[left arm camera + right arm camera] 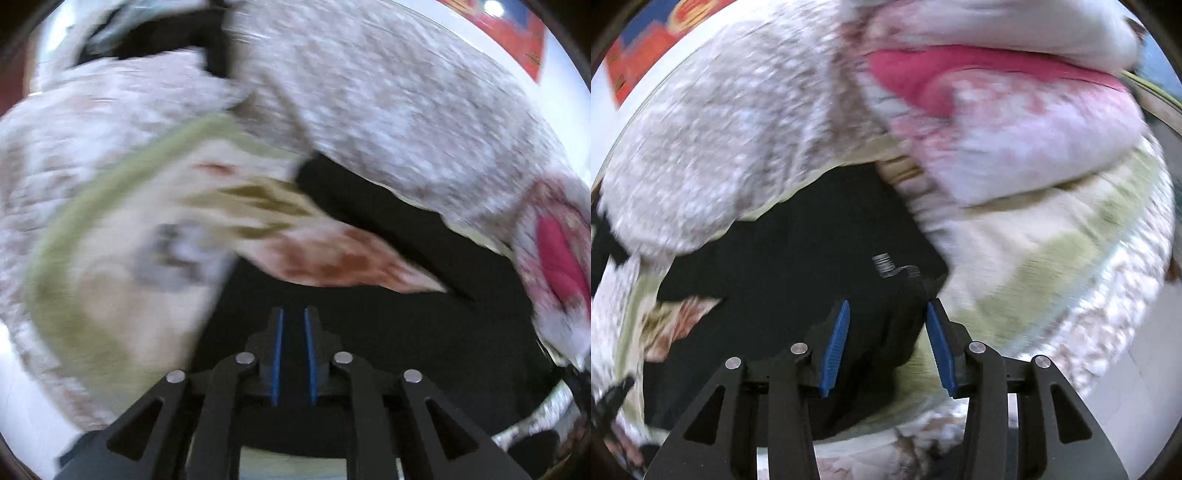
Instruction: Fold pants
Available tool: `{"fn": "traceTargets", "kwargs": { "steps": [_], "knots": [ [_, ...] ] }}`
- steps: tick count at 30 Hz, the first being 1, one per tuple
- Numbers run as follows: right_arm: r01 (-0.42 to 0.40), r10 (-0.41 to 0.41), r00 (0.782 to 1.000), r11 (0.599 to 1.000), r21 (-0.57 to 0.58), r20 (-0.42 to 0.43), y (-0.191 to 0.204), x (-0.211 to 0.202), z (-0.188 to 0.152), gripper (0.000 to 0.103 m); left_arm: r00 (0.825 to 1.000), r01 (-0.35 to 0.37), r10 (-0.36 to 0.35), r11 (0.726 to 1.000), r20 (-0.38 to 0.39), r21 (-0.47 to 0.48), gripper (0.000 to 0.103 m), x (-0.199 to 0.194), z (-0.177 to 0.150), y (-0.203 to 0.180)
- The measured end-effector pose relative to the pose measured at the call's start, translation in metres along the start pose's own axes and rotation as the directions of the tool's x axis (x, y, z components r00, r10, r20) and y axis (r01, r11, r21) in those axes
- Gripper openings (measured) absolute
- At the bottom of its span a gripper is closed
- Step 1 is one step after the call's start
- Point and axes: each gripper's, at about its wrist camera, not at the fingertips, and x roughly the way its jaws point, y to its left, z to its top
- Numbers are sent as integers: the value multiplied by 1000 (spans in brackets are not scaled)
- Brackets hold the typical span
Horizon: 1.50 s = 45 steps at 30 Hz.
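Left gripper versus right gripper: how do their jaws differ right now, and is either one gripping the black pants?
The left gripper shows a narrow slit between its blue pads; the right gripper stands much wider. Nothing sits between the left pads, while a fold of the black pants lies between the right pads, unpinched. Both hang over the pants on the patterned blanket, gripping nothing.
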Motion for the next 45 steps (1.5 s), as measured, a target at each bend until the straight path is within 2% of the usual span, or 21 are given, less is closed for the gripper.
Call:
{"fn": "traceTargets", "kwargs": {
  "steps": [3, 6, 9, 10, 13, 16, 17, 19, 20, 22, 25, 27, 30, 32, 37, 40, 41, 43, 45],
  "knots": [
    [60, -55, 997, 995, -78, 63, 12, -8, 1, 42, 997, 53, -49, 996, -56, 68, 16, 21, -7, -31],
    [186, -182, 975, 982, -25, 131, -2, -19, 7, 42, 993, 76, -67, 992, -100, 97, 16, 34, -14, -47],
    [223, -220, 965, 975, 1, 143, -13, -23, 10, 42, 995, 52, -43, 994, -94, 93, 16, 38, -11, -42],
    [203, -199, 971, 979, -17, 135, -11, -22, 11, 42, 996, 38, -31, 996, -86, 80, 16, 39, -9, -38],
    [73, -70, 996, 994, -86, 47, 7, -4, 10, 42, 997, 5, -2, 999, -72, 49, 16, 43, 0, -21],
    [-32, 27, 998, 993, -112, -50, 24, 23, 7, 42, 995, 3, 5, 997, -97, 75, 17, 60, 2, -13],
    [-41, 32, 997, 993, -113, -73, 26, 32, 7, 42, 994, -27, 37, 995, -105, 99, 17, 69, 1, -10],
    [0, -12, 993, 994, -108, -115, 22, 51, 8, 42, 983, -130, 144, 983, -112, 127, 17, 85, 2, 2],
    [-12, 1, 993, 996, -91, -120, 18, 54, 10, 40, 986, -127, 138, 986, -94, 112, 17, 86, 6, 9],
    [-18, 10, 993, 997, -74, -116, 14, 53, 14, 39, 986, -134, 142, 987, -92, 88, 9, 87, 13, 19],
    [14, -24, 995, 994, -107, -95, 20, 46, 16, 40, 986, -145, 152, 985, -75, 88, 9, 85, 19, 21],
    [-4, -6, 996, 995, -102, -94, 22, 40, 18, 40, 984, -162, 168, 983, -65, 88, 9, 77, 18, 15],
    [-16, 5, 996, 992, -123, -87, 26, 31, 15, 40, 996, -69, 74, 993, -48, 97, 10, 57, 15, -5],
    [-43, 30, 995, 990, -136, -91, 30, 31, 13, 41, 998, -8, 15, 992, -56, 129, 10, 47, 6, -24],
    [-95, 74, 991, 974, -205, -109, 51, 32, 2, 46, 990, 114, -93, 971, -105, 212, 18, 37, -25, -74],
    [-149, 116, 984, 951, -270, -135, 68, 31, -11, 54, 984, 122, -83, 958, -159, 260, 23, 50, -42, -92],
    [-155, 114, 981, 944, -290, -155, 72, 33, -15, 57, 982, 106, -58, 956, -178, 274, 24, 57, -47, -93],
    [-143, 79, 976, 937, -318, -205, 78, 43, -26, 58, 990, 70, -28, 948, -138, 312, 27, 56, -51, -99],
    [-153, 84, 973, 934, -323, -217, 81, 43, -30, 58, 989, 58, -12, 949, -149, 309, 28, 55, -48, -102]
  ]
}}
